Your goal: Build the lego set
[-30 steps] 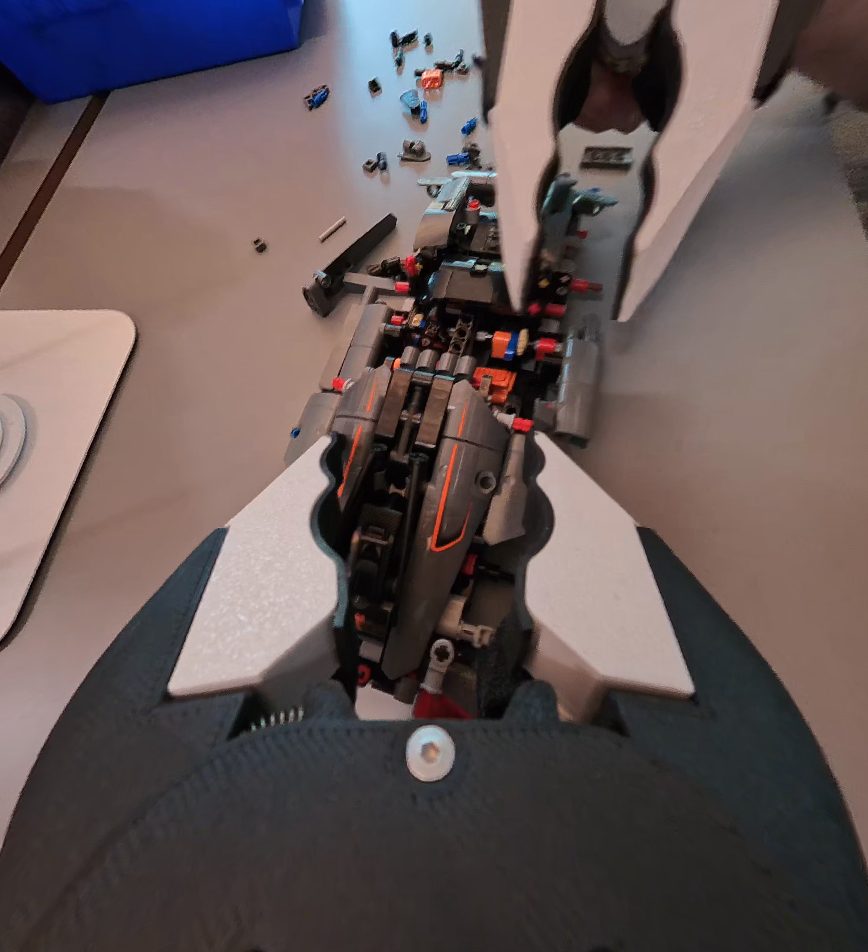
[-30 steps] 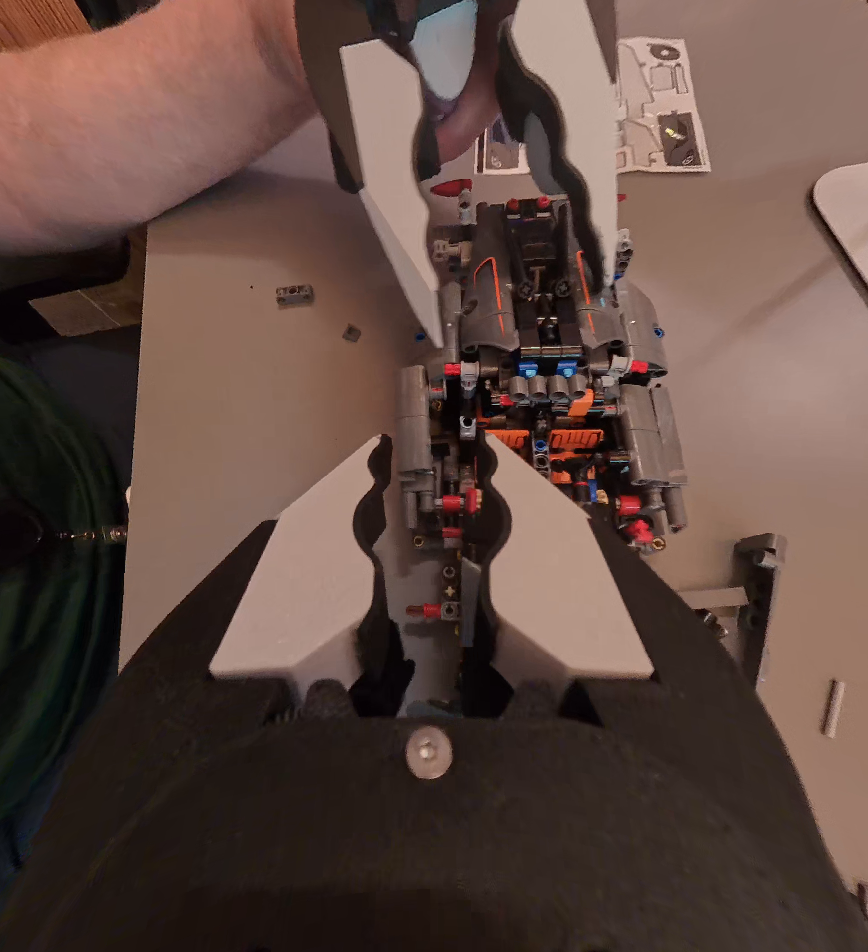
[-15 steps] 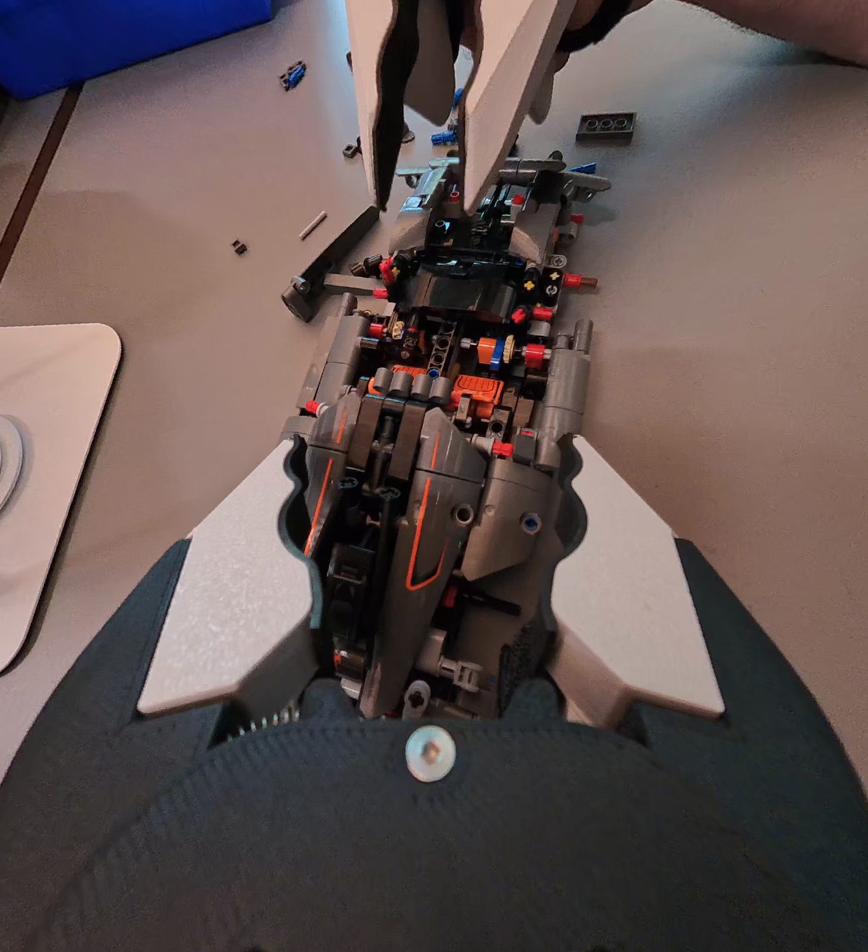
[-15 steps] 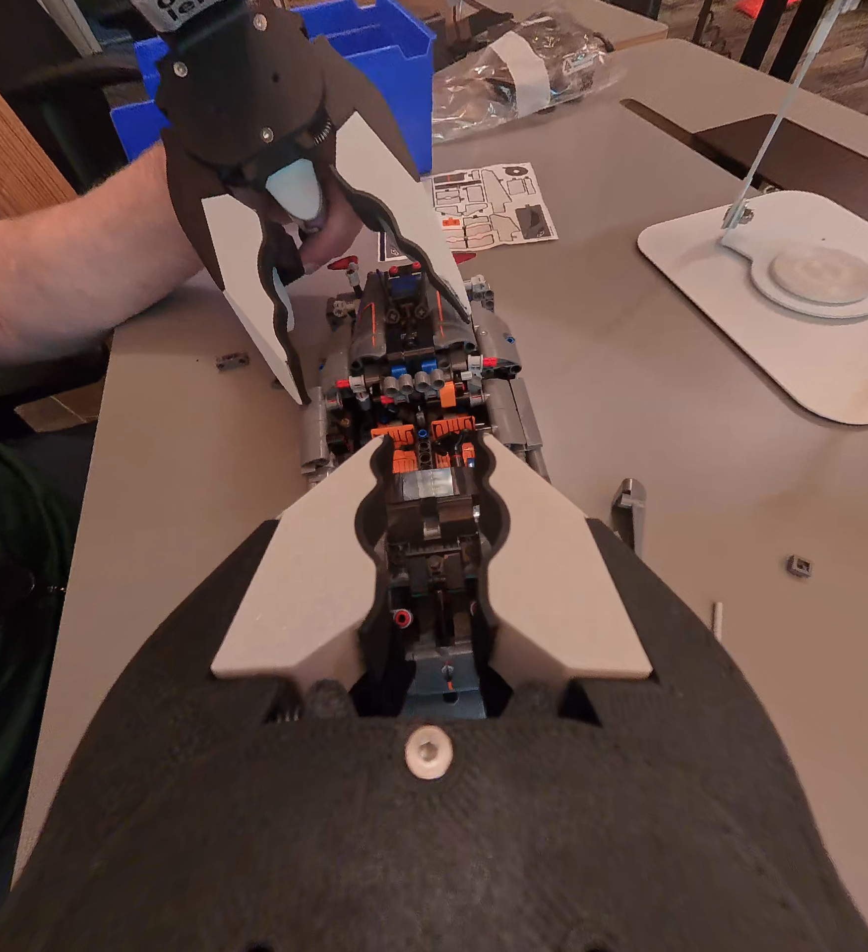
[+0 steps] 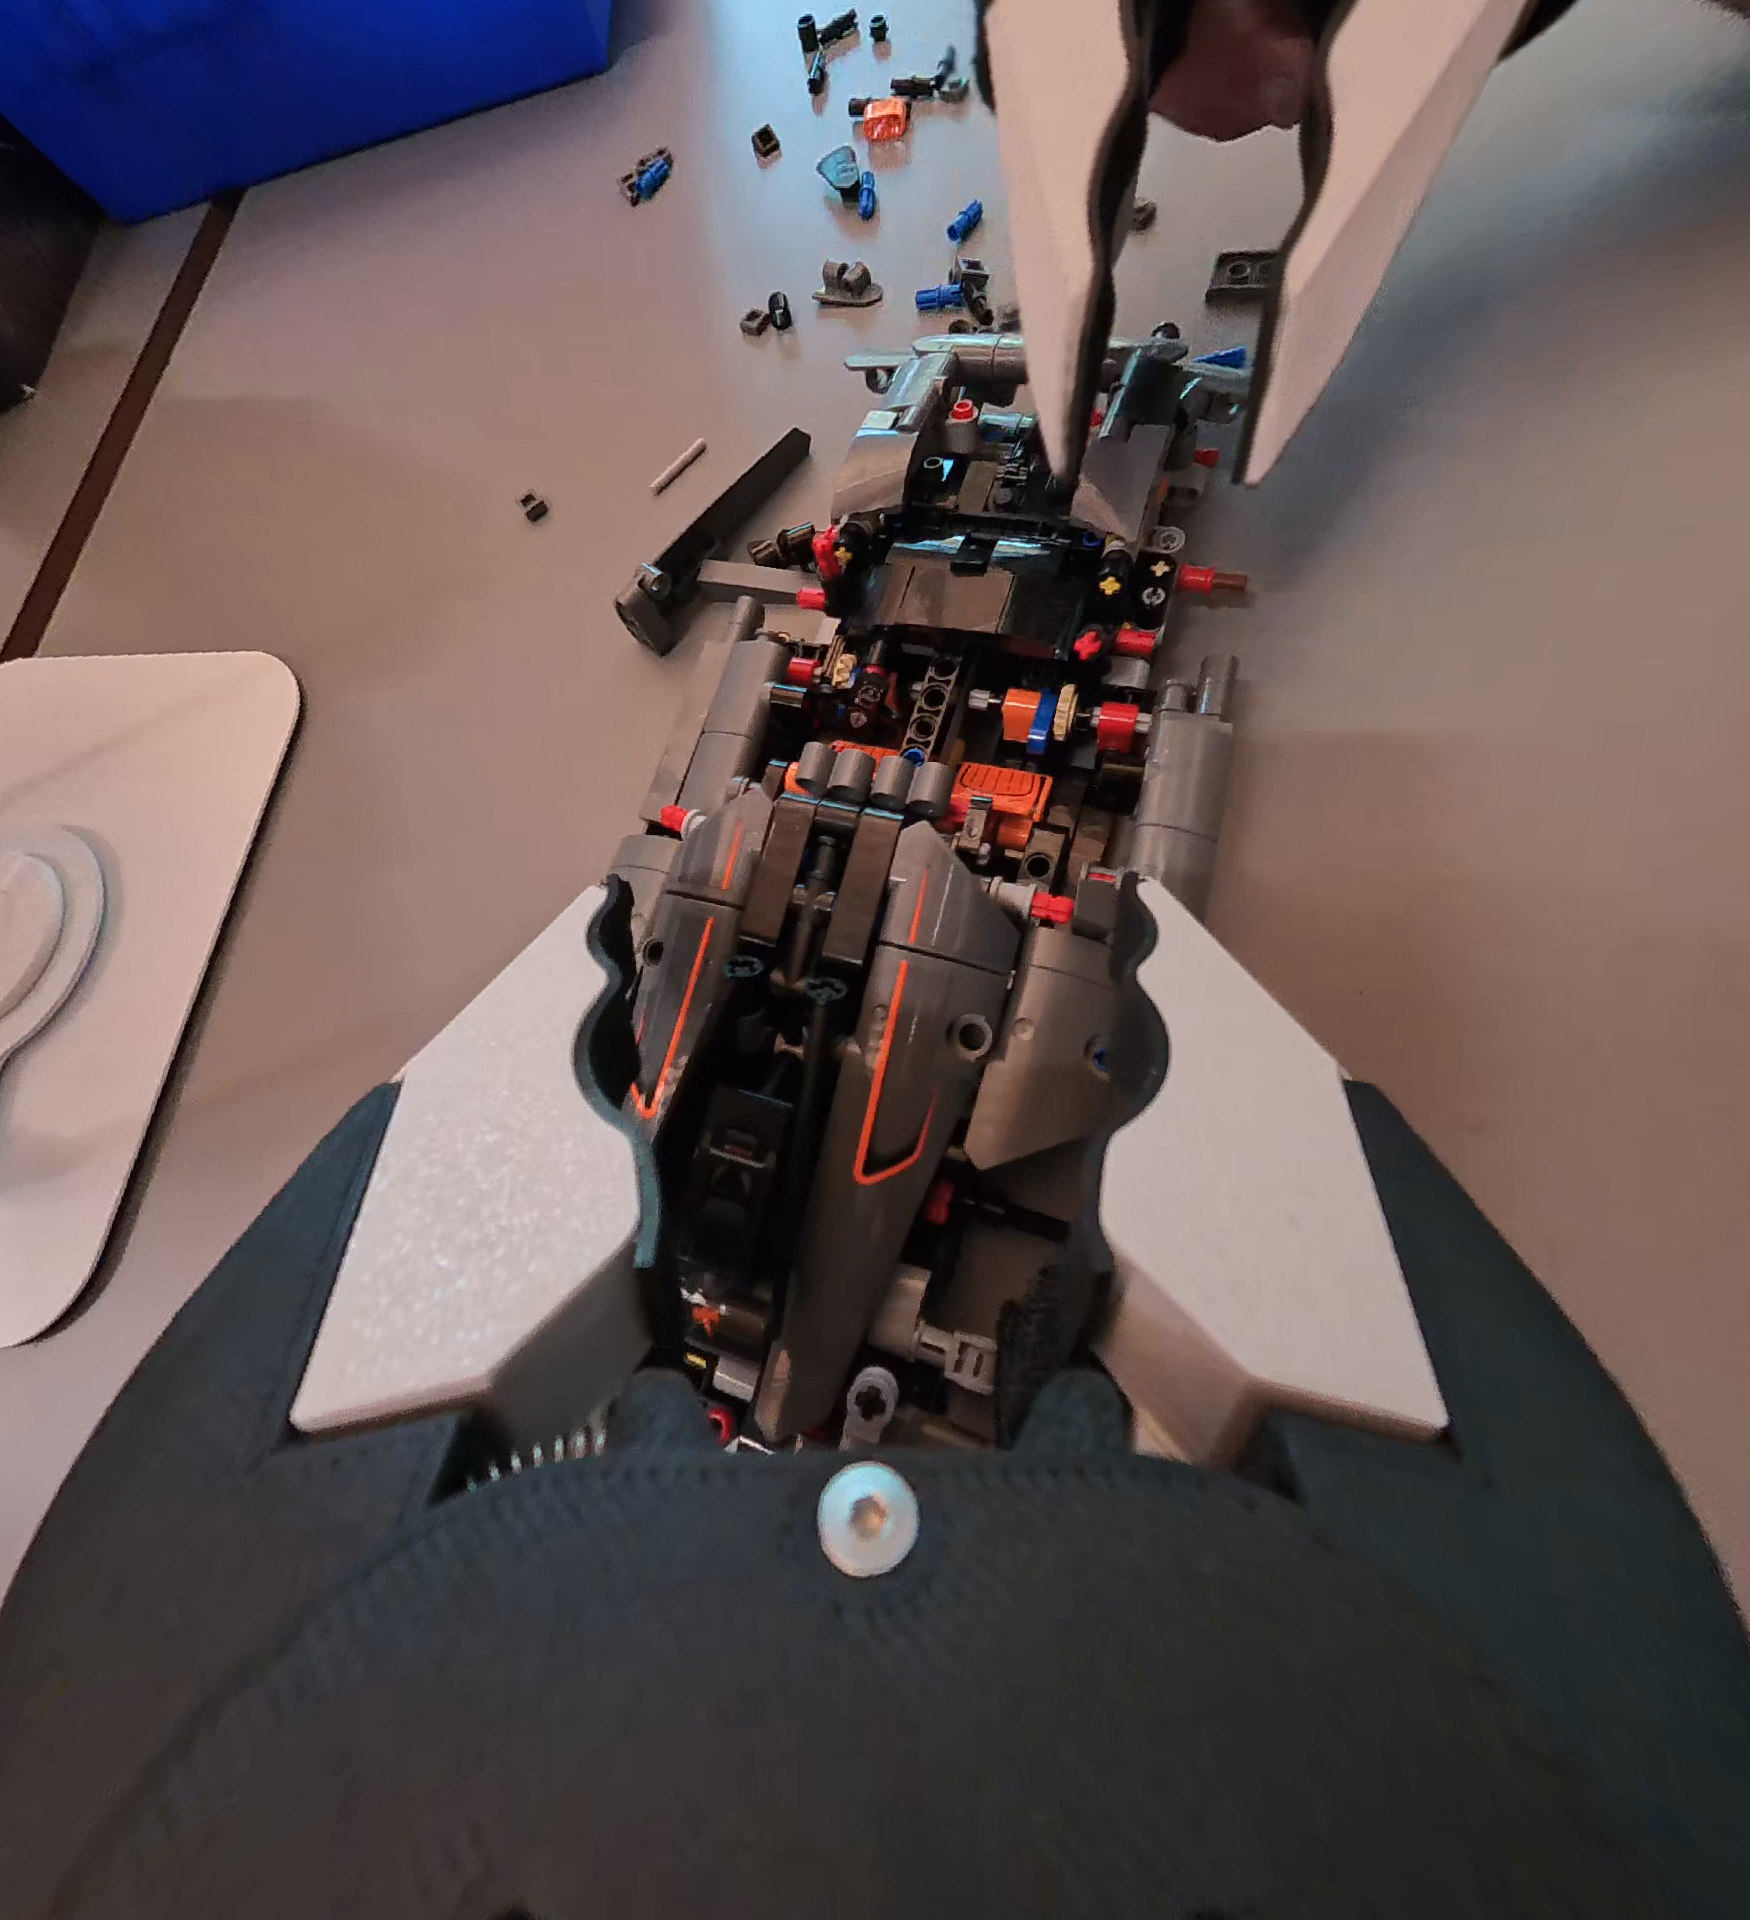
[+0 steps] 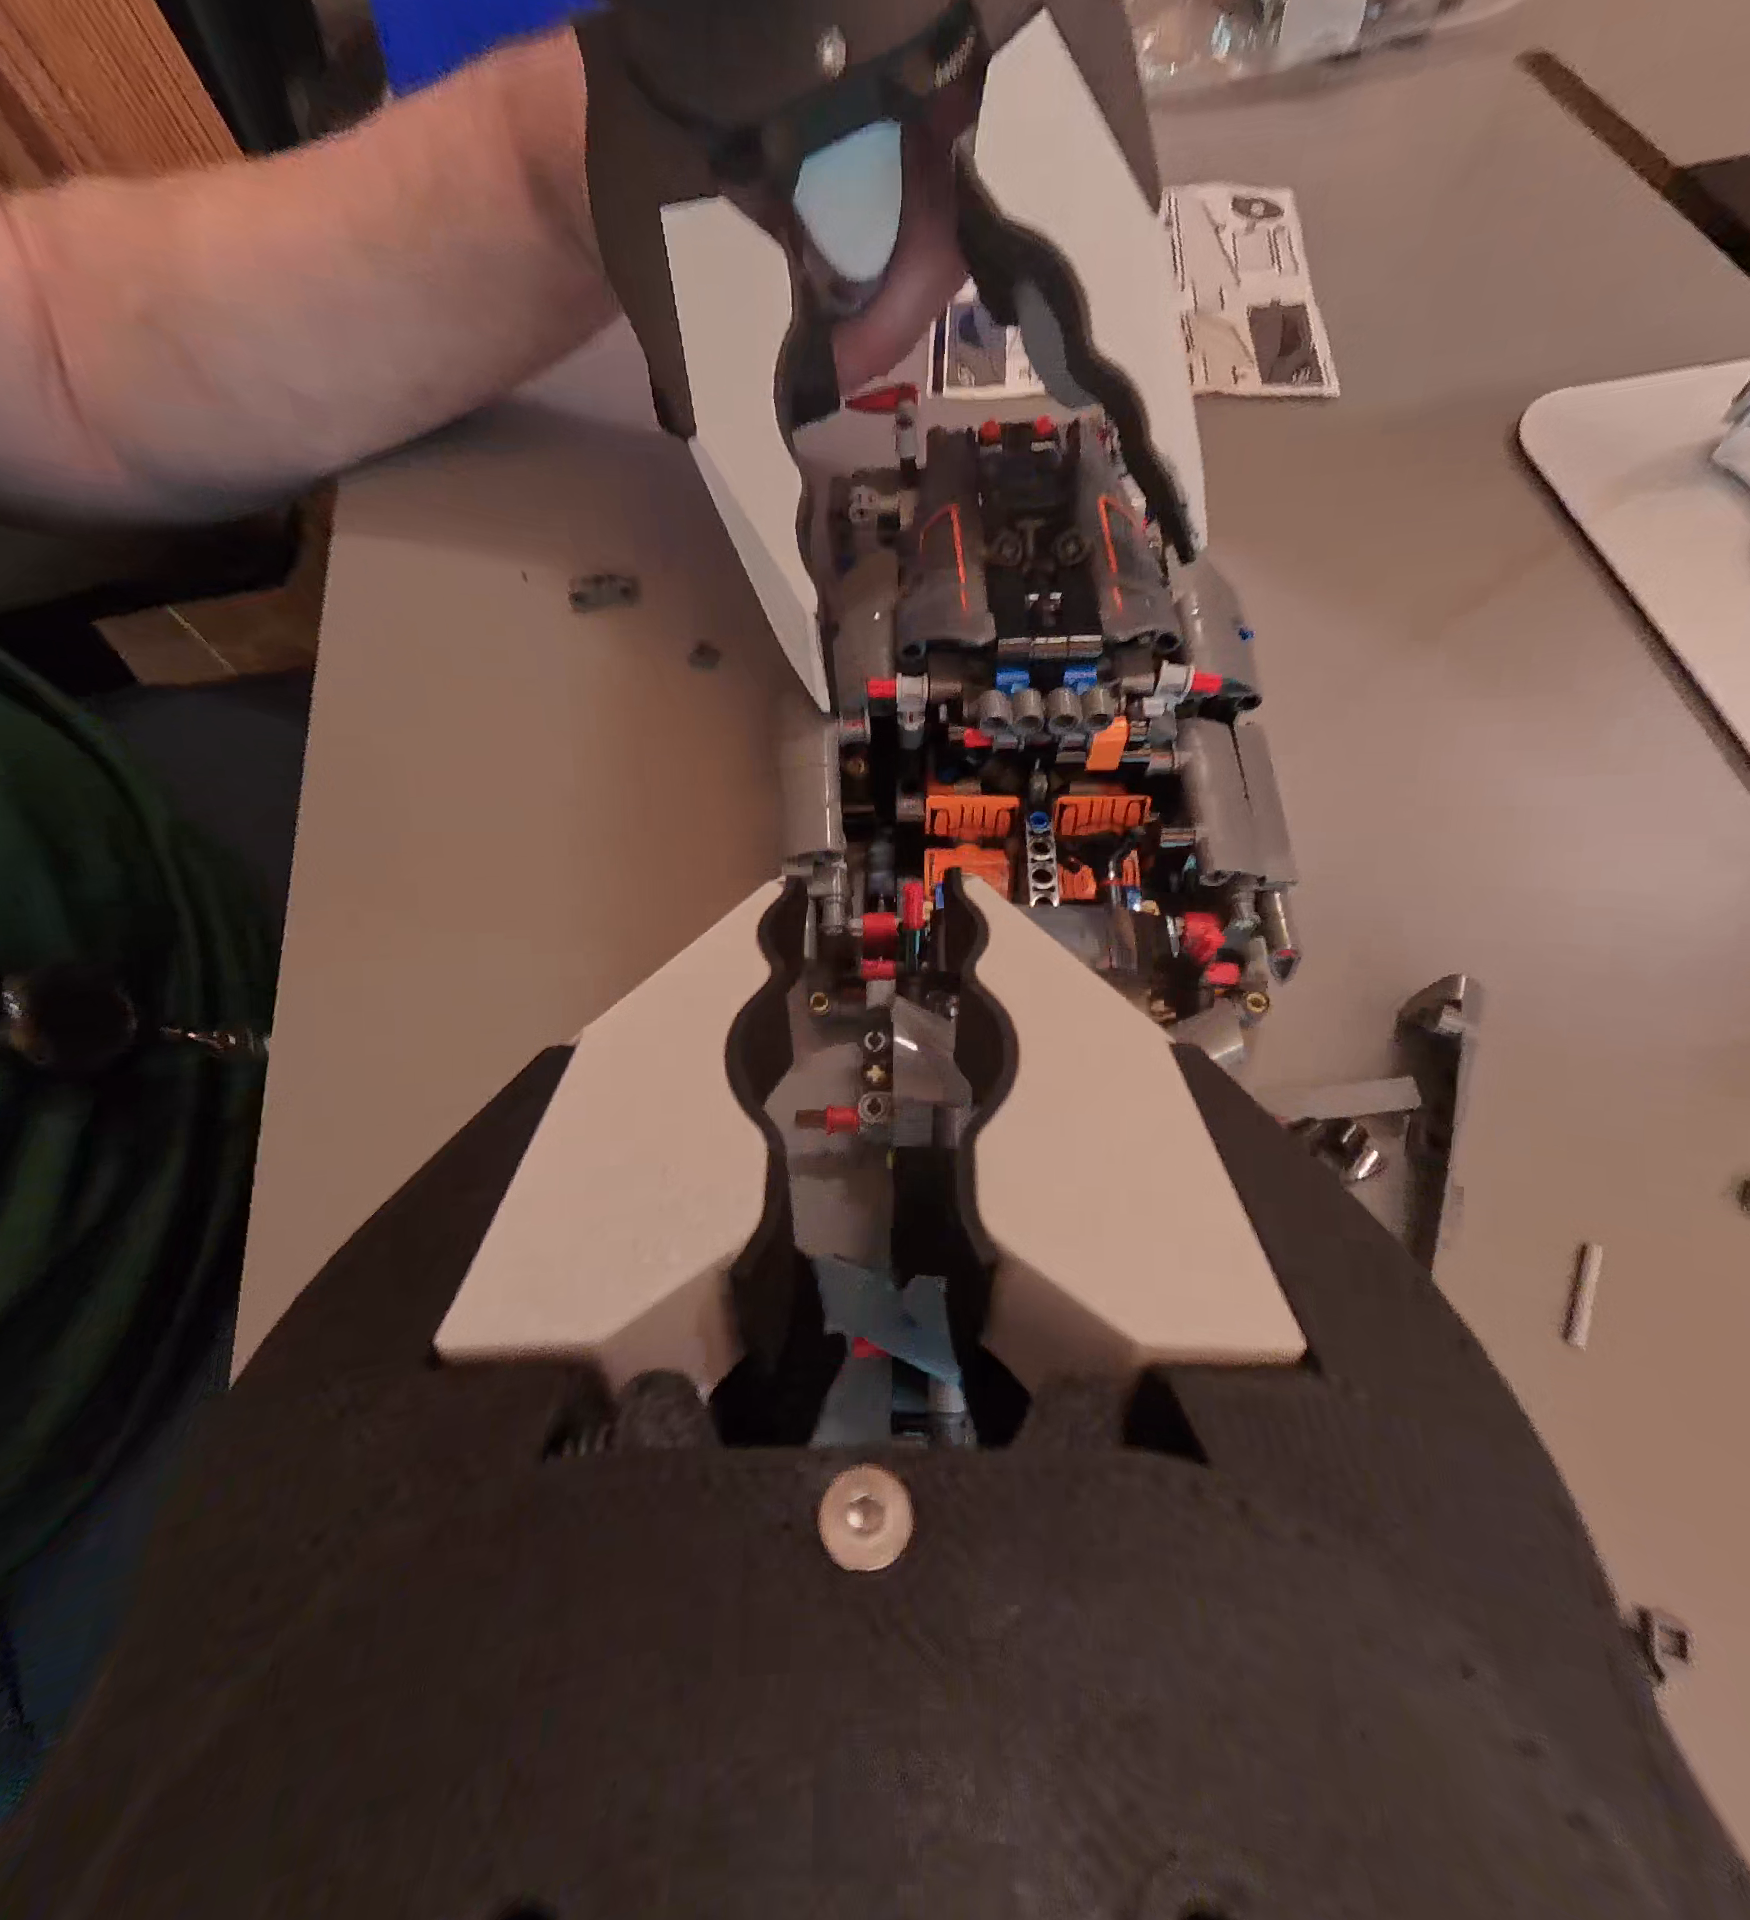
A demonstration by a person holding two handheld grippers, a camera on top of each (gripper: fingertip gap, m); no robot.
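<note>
Nearest to me in the left wrist view, my left gripper (image 5: 876, 904) has its jaws spread wide around the rear body of the lego car (image 5: 938, 790), the grey panels with orange stripes filling the space between them; I cannot tell whether the pads actually press on the panels. The car lies lengthwise on the grey tabletop (image 5: 1473, 831), running away from me. At its far end my right gripper (image 5: 1157, 468) comes down from above, one finger tip on the front section and the other just off the car's right edge. In the right wrist view those jaws (image 6: 876, 899) are narrow around a slim grey part of the car's front, though contact is unclear. Left of the car a dark long beam (image 5: 715, 540) lies just beside it, and farther off loose small pieces (image 5: 860, 177) are scattered. A white base plate (image 5: 92, 935) sits at the left, and a blue bin (image 5: 258, 83) stands in the far left corner.
</note>
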